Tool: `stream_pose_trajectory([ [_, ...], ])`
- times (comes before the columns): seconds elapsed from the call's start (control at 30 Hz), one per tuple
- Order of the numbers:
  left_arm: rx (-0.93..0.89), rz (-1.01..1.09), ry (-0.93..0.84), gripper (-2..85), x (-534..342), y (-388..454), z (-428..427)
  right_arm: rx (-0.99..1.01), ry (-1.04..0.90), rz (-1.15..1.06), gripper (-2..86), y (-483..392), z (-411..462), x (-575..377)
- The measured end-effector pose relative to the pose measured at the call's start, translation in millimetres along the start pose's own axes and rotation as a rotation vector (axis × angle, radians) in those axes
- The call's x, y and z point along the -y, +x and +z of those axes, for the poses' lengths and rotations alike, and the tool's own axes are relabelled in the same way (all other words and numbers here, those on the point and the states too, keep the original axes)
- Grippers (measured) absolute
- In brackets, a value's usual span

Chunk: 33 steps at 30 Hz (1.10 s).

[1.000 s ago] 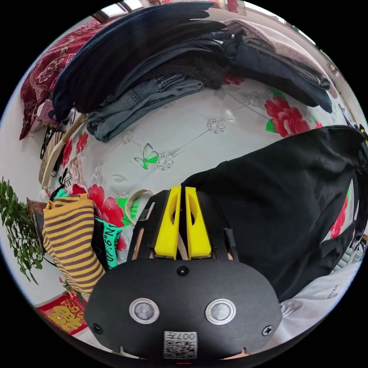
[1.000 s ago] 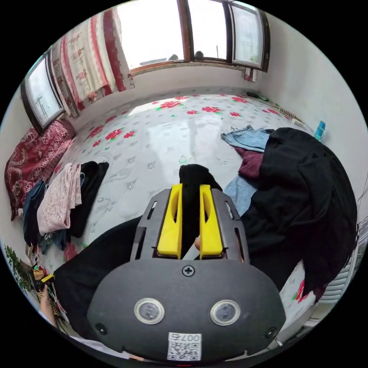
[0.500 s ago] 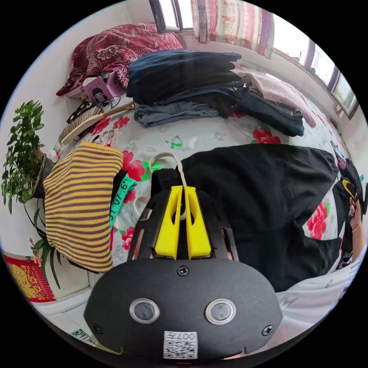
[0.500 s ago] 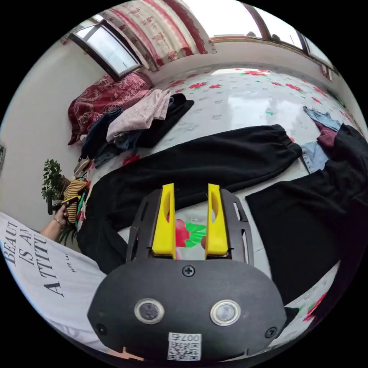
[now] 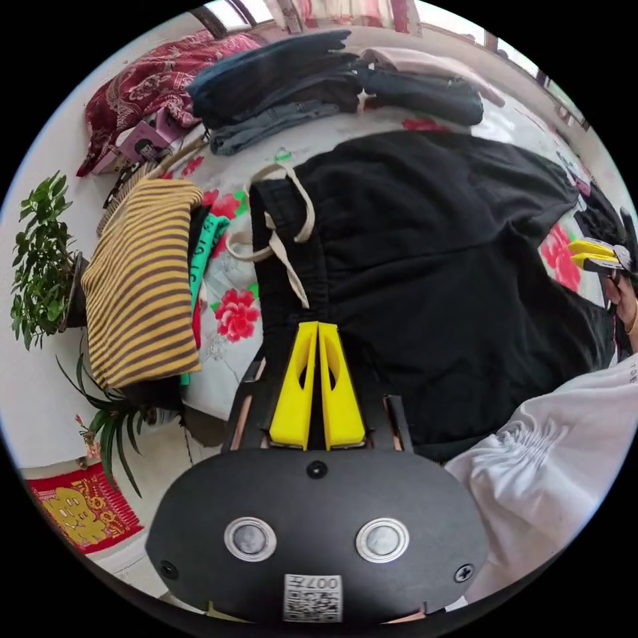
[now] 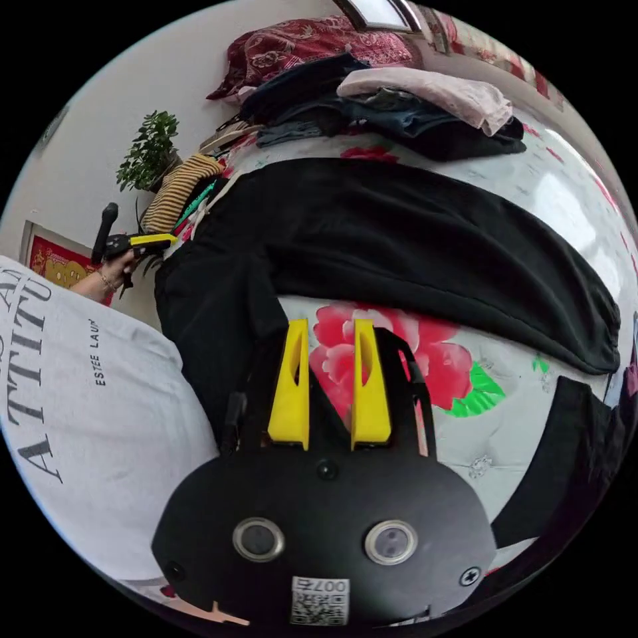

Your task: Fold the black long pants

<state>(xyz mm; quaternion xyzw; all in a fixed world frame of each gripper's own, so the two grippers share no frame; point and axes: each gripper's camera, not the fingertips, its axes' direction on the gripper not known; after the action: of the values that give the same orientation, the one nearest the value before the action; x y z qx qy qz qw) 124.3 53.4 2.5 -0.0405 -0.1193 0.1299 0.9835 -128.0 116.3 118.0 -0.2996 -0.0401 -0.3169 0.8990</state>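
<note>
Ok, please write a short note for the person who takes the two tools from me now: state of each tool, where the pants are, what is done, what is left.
Left tool: shut, at the waistband of the black pants, near the drawstring; whether it pinches cloth I cannot tell.
Right tool: open, holding nothing, over the bed sheet between the two legs.
Pants: spread flat on the bed, legs apart.
Done: pants laid out.
Left: every fold.
</note>
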Motion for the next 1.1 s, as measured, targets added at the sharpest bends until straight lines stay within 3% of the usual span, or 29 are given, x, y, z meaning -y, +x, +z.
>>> stream_pose_trajectory([
  [0.1, -0.02, 0.009, 0.118, 0.1, 57.7, -28.7, -14.7, -0.125, 0.077, 0.084, 8.9, 72.4, -47.9, 34.7],
  [0.27, -0.086, 0.136, 0.092, 6.8, 174.2, -53.2, 23.5, -0.297, 0.0, 0.148, 9.2, 182.1, -85.9, 109.9],
  [0.37, -0.128, 0.276, -0.028, 10.9, 234.7, -48.1, 63.6, -0.304, -0.068, 0.127, 9.8, 217.9, -79.7, 146.8],
  [0.47, -0.175, 0.411, -0.275, 13.1, 266.6, -28.7, 116.6, -0.28, -0.205, 0.064, 10.6, 237.0, -50.9, 169.2],
  [0.57, -0.194, 0.462, -0.302, 11.4, 280.0, -23.8, 117.3, -0.263, -0.414, 0.038, 10.7, 247.3, -6.4, 170.1],
  [0.7, -0.209, 0.546, -0.293, 0.8, 275.1, -7.0, 109.4, -0.27, -0.322, 0.078, 7.5, 241.4, -15.4, 160.9],
  [0.87, -0.206, 0.459, -0.196, -0.7, 263.0, -19.2, 71.8, -0.314, -0.149, 0.093, 1.5, 200.8, -75.6, 117.1],
  [1.1, -0.196, 0.445, 0.129, -0.9, 176.3, -31.6, -84.5, -0.522, 0.214, 0.08, 0.4, 75.2, -204.4, -14.6],
])
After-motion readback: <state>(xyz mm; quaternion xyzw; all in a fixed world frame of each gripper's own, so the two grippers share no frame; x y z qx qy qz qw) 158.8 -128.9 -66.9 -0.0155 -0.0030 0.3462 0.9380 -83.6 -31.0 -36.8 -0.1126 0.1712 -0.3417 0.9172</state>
